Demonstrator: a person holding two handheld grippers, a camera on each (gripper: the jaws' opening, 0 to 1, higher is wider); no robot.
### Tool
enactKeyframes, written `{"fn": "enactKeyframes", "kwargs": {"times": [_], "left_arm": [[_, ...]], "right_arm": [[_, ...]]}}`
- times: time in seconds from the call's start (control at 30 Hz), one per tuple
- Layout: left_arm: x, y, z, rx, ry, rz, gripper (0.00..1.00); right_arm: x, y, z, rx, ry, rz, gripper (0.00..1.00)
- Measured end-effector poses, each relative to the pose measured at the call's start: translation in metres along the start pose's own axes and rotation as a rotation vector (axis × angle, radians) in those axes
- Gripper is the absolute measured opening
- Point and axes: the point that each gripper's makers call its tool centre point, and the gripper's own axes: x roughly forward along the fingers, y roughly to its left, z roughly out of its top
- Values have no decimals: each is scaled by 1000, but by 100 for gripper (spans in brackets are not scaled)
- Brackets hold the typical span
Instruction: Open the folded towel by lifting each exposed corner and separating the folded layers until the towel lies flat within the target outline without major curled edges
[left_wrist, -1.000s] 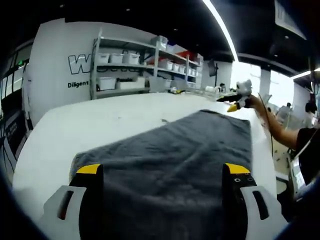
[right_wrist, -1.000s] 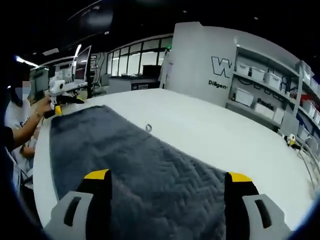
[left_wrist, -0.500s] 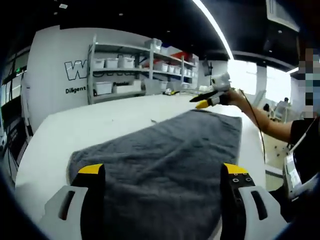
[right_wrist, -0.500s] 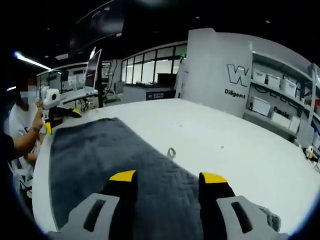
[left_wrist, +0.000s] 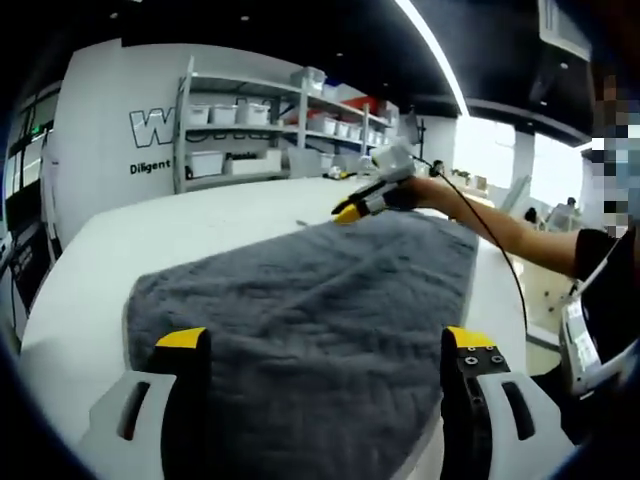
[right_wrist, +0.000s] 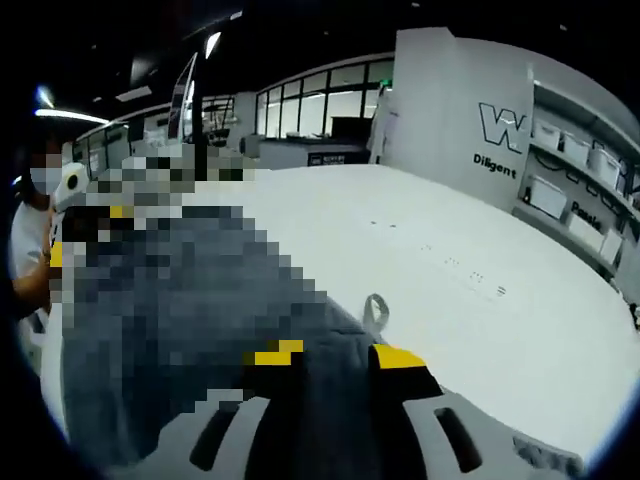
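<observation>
Grey, ribbed cloth spreads across most of the lower half of my left gripper view: the towel (left_wrist: 310, 320) lies on the white table (left_wrist: 180, 225), looking broad and fairly flat from here, with no thick folded stack that I can make out. My left tongs (left_wrist: 325, 345) stand wide open at the bottom of the frame, tips well apart over the towel's near edge, gripping nothing. Up at centre right of that view, my right tongs (left_wrist: 355, 207) reach in over the far end of the towel.

Over in the right gripper view, my right tongs (right_wrist: 335, 355) are drawn close together at the lower centre, and grey cloth sits between the tips, so I judge they are pinched on the towel's edge. A small hanging loop (right_wrist: 376, 310) sticks up just beyond them. Much of the left of this frame is mosaic, so the towel's far end there is hidden.

My read: the unfolding is mostly done; what's left is tugging this edge straight. I can't spot any target outline on the table.
</observation>
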Motion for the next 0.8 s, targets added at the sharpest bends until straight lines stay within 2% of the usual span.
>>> {"fn": "enactKeyframes", "kwargs": {"times": [0.1, 0.13, 0.17, 0.2, 0.23, 0.37, 0.8], "left_arm": [[0, -3, -3, 2, 3, -4, 94], [0, -4, -4, 2, 6, -8, 93], [0, -5, -4, 2, 7, -8, 93], [0, -6, -5, 2, 8, -8, 93], [-1, -6, -6, 1, 6, -7, 93], [-2, -5, -6, -1, 4, -2, 93], [4, -11, -13, -9, 15, -15, 92]], "right_arm": [[8, 0, -10, -16, 36, 1, 16], [10, 0, -20, -44, 84, 12, 14], [12, 1, -20, -40, 69, 10, 12], [12, 3, -13, -19, 19, 21, 10], [11, 3, -19, -27, 44, 21, 8], [10, -3, -18, -32, 19, 9, 2], [18, -11, -12, -27, 6, 4, 3]]}}
